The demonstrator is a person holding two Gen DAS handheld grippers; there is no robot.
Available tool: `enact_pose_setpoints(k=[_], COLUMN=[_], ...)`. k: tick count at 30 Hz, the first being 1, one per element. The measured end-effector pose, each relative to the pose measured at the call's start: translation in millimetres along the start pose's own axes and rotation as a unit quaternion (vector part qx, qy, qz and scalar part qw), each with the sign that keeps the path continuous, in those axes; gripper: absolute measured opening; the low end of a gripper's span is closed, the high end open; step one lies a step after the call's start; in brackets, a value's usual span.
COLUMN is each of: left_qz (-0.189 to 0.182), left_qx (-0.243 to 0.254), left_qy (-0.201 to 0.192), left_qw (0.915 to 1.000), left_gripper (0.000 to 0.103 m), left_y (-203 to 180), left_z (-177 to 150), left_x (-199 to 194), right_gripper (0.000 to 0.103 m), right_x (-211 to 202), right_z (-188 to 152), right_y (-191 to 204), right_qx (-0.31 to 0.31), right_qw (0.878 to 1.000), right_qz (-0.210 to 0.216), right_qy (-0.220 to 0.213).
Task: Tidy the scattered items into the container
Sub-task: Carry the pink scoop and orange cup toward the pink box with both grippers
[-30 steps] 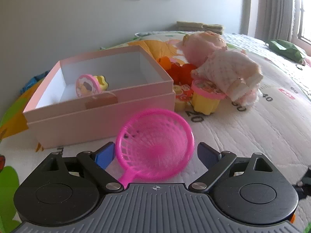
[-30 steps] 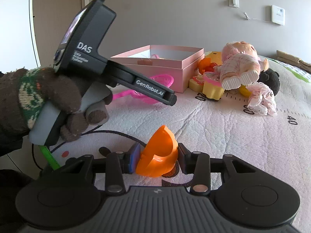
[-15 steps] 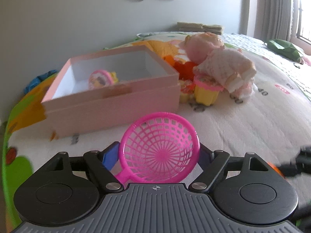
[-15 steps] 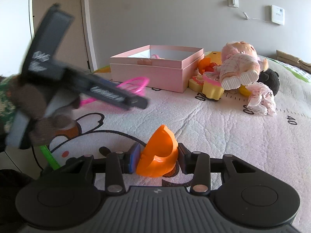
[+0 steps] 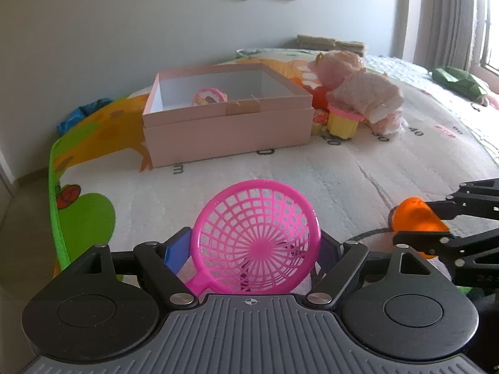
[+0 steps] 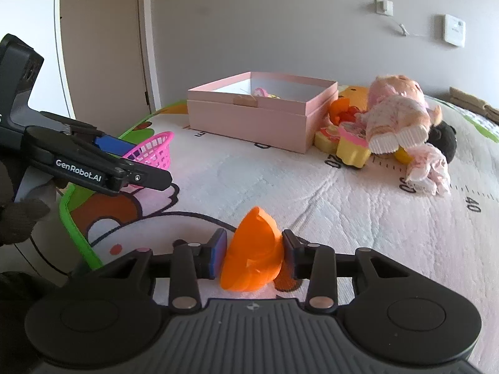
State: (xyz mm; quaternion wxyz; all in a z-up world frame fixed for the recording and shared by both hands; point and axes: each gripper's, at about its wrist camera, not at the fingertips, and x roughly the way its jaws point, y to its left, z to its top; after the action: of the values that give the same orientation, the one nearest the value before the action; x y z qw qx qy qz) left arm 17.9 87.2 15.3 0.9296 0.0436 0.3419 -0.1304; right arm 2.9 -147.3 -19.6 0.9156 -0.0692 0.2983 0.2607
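Daylit room, bright and soft. Light enters from the window at the right edge of the left wrist view, blown out there. Shadows on the play mat are faint. Strong fisheye bending, dark vignette in the corners. The doll is soft and hazy in the left view, sharper in the right view. No motion blur.

We count one pink box, one pink strainer, one orange scoop, one doll and two grippers.
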Motion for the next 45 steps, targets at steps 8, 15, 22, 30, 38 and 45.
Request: enact_pose_setpoints(k=[8,15,22,30,38,45], left_qz=[-0.010,-0.007,-0.022,-0.045,-0.035,-0.041], left_qx=[-0.016,-0.031,-0.059,-0.060,-0.050,-0.037], left_qy=[-0.008,-0.029,-0.040,-0.029,-0.015,-0.005], left_qw=[0.9998,0.9991,0.9972,0.9968,0.9980,0.9985], left_gripper=[0.085,0.085,0.085,0.085,0.085,0.088], left_y=[9,19,32,24,21,17], left_z=[-5,-10,-18,-19,-22,-24], left_x=[-14,-24,-26,-11,-10,-9], right_gripper=[0.038,0.033,0.035,0.068,0.068,0.054], right_x=[6,10,2,-12,4,13], right_z=[12,28,30,22,19,13], right_y=[18,38,37,21,17,10], right_qx=[-0.033,-0.067,-0.118,-0.113,-0.106,-0.071], right_qw=[0.999,0.997,0.992,0.993,0.993,0.995], right_qz=[0.017,0.030,0.017,-0.009,0.020,0.033], right_qy=[0.004,0.003,0.030,0.029,0.040,0.054])
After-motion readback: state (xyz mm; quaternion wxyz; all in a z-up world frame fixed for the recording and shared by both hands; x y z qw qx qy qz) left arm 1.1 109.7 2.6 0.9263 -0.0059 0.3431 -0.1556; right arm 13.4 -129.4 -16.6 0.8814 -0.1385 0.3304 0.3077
